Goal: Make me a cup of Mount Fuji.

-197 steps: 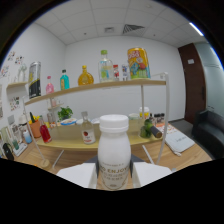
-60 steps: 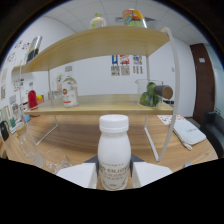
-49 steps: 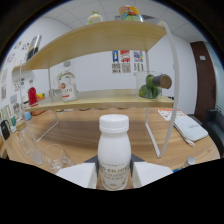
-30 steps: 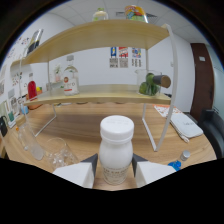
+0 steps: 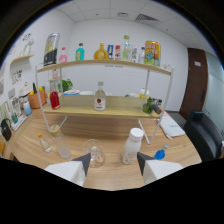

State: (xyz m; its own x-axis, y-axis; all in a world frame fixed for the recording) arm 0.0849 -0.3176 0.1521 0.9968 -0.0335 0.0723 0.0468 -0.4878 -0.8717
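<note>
1. The gripper (image 5: 112, 162) has its fingers spread apart with nothing between them; both tips show at about 6 o'clock.
2. The white bottle (image 5: 132, 145) stands upright on the wooden table (image 5: 30, 142), just ahead of the right finger at about 1 o'clock from it, and apart from both fingers.
3. A clear glass (image 5: 94, 152) sits at about 9 o'clock from the bottle, just ahead of the left finger; what is inside it I cannot make out.
4. The bottle is opaque white with its cap on and a faint label.
5. Judgement: the drink looks barely begun. Opening, pouring and mixing seem left.
</note>
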